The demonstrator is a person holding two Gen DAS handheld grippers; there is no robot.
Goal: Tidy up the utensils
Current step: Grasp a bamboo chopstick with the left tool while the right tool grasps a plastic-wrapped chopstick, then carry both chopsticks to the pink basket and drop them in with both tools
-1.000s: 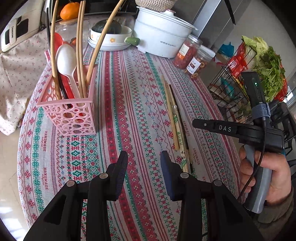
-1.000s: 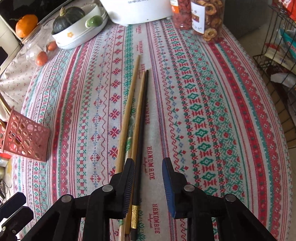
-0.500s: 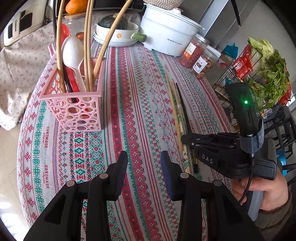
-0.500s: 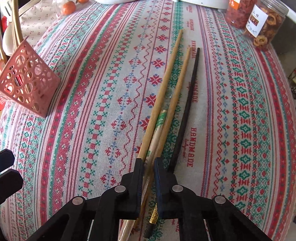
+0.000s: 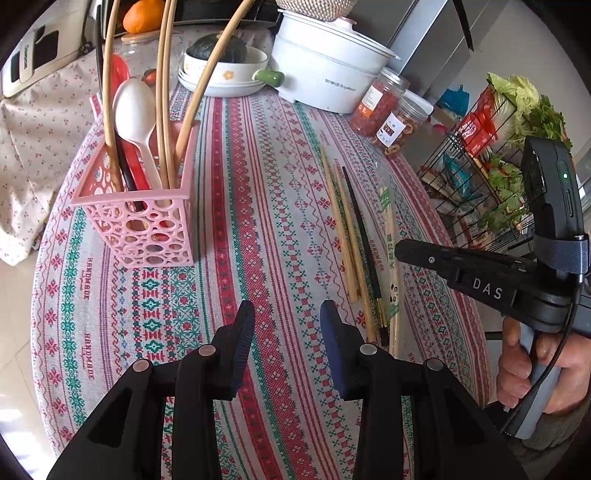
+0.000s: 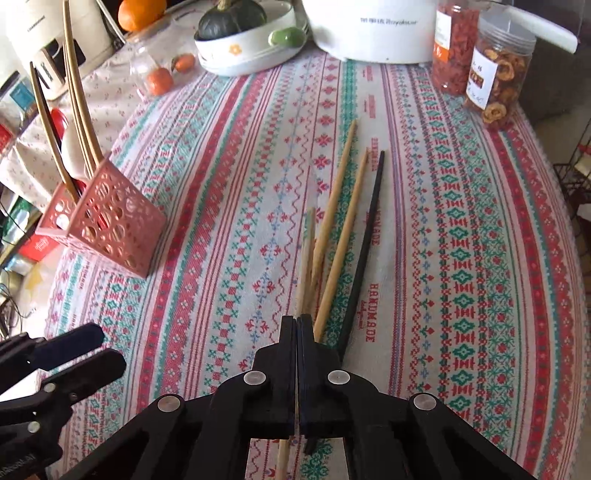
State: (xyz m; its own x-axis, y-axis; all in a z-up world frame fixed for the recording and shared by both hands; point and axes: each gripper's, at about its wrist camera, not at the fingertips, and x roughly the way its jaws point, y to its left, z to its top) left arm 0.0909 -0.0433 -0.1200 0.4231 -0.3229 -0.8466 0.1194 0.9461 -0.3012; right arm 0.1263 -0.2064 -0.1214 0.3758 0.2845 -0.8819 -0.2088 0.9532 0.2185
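A pink perforated basket [image 5: 147, 229] stands at the table's left and holds wooden chopsticks, a white spoon [image 5: 135, 110] and red utensils; it also shows in the right wrist view [image 6: 110, 221]. My right gripper [image 6: 297, 321] is shut on a wrapped pair of chopsticks [image 6: 307, 254], lifted off the cloth. Two wooden chopsticks [image 6: 334, 206] and a black chopstick [image 6: 364, 247] lie on the tablecloth beside it. In the left wrist view the wrapped pair [image 5: 389, 251] sits right of the loose chopsticks [image 5: 341, 229]. My left gripper [image 5: 286, 325] is open and empty above the cloth.
A white pot [image 5: 328, 74], a bowl with a squash [image 5: 221, 62] and two jars [image 5: 388, 107] stand at the table's far edge. A wire rack with greens [image 5: 498, 147] stands to the right of the table. An orange [image 6: 142, 13] sits at the far left.
My right gripper closed fully on the wrapped chopsticks and lifted them, tilting their tips up and left. The left gripper stayed open and shifted slightly.
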